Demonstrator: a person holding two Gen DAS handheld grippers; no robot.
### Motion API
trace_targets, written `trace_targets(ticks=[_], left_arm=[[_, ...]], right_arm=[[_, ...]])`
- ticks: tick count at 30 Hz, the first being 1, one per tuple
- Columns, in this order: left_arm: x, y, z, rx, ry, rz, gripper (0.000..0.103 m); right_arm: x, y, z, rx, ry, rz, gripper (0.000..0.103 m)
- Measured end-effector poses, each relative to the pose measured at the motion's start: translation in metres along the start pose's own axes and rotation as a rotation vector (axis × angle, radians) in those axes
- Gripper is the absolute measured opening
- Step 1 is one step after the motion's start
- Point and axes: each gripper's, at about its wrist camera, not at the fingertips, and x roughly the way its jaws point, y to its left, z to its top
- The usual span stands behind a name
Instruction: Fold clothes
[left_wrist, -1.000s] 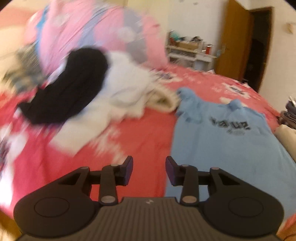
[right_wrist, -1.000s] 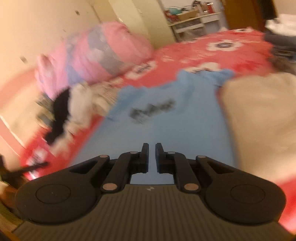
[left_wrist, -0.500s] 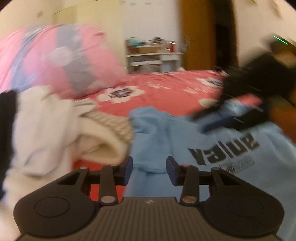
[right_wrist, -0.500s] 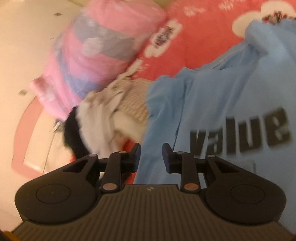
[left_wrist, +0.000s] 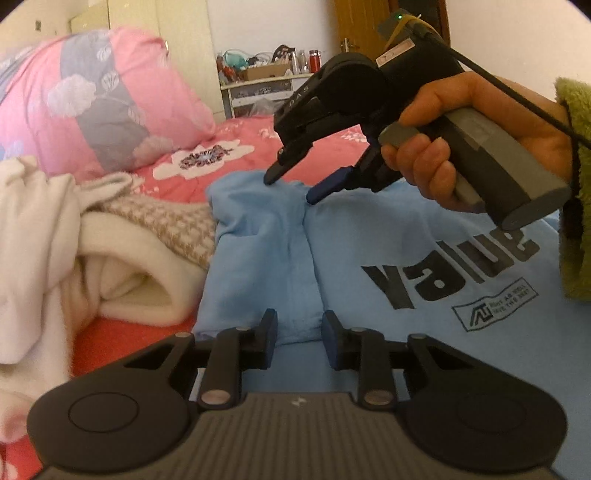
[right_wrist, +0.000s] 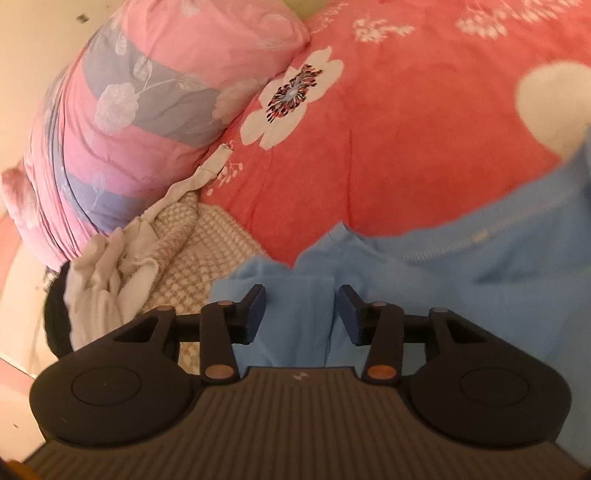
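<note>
A light blue T-shirt (left_wrist: 369, 240) printed "value" lies flat on the red flowered bedsheet (left_wrist: 229, 162). Its left sleeve (left_wrist: 266, 240) points toward me. My left gripper (left_wrist: 299, 339) is low over the sleeve's hem with its jaws closing; the cloth lies between the fingers and the pads do not press on it. My right gripper (left_wrist: 291, 188), held in a hand (left_wrist: 461, 122), hovers over the sleeve's shoulder end. In the right wrist view the right gripper (right_wrist: 301, 312) has its jaws opening above the blue T-shirt (right_wrist: 461, 288), gripping nothing.
A heap of white and cream knit clothes (left_wrist: 122, 251) lies just left of the sleeve, with a black garment (right_wrist: 55, 317) beyond it. A pink-and-grey quilt (left_wrist: 92, 99) stands behind. A cluttered shelf (left_wrist: 258, 85) and a wooden door are at the back. A green fleece sleeve (left_wrist: 576, 184) is at the right.
Both grippers swept across and came down onto the blue shirt's left sleeve. The right jaws went from shut to open. The left jaws narrowed. The right gripper came into the left wrist view.
</note>
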Motion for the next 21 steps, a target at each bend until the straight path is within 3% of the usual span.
trace_targets(ticks=[4, 6, 8, 16, 21], left_arm=[[0.0, 0.004, -0.001, -0.025, -0.006, -0.002, 0.015], [-0.003, 0.009, 0.0, -0.053, -0.015, -0.005, 0.011], [-0.005, 0.014, 0.0, -0.081, -0.023, -0.007, 0.011], [-0.02, 0.023, 0.002, -0.142, -0.095, -0.01, 0.009], [-0.036, 0.047, 0.003, -0.288, -0.189, -0.027, 0.008]], right_arm=[[0.005, 0.004, 0.0, -0.046, 0.001, 0.012, 0.043], [0.005, 0.007, -0.001, -0.073, -0.009, 0.022, 0.034], [0.003, 0.01, -0.001, -0.102, -0.02, 0.032, 0.011], [-0.007, 0.02, 0.002, -0.15, -0.076, 0.022, 0.005], [-0.02, 0.017, 0.005, -0.094, -0.11, 0.052, 0.007]])
